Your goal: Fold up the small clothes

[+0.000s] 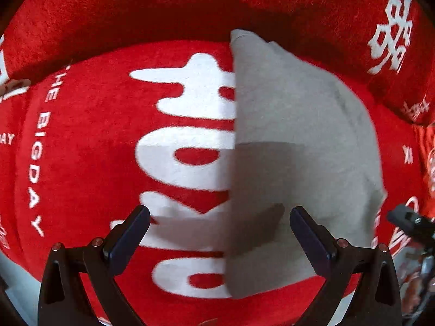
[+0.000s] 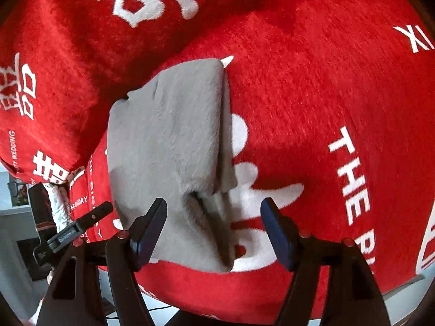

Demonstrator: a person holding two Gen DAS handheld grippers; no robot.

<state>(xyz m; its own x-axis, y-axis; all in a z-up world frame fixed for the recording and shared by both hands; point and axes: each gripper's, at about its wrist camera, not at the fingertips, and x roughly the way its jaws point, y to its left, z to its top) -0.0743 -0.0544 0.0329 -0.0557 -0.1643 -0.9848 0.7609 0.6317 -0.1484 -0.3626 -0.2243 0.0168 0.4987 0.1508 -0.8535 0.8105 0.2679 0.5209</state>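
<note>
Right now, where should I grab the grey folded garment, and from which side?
Probably the doubled near edge of the grey garment, coming from above with the right tongs, which stand open over it. The stacked layers there rise off the red blanket, giving something to pinch; the middle lies flat.

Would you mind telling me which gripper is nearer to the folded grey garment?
Hard to separate, marginally the left. The left gripper hangs open directly above the grey garment, straddling its straight edge. The right gripper is open over its near end, with nothing gripped.

A home — red plush wedding blanket (image 1: 81,141) spread.
</note>
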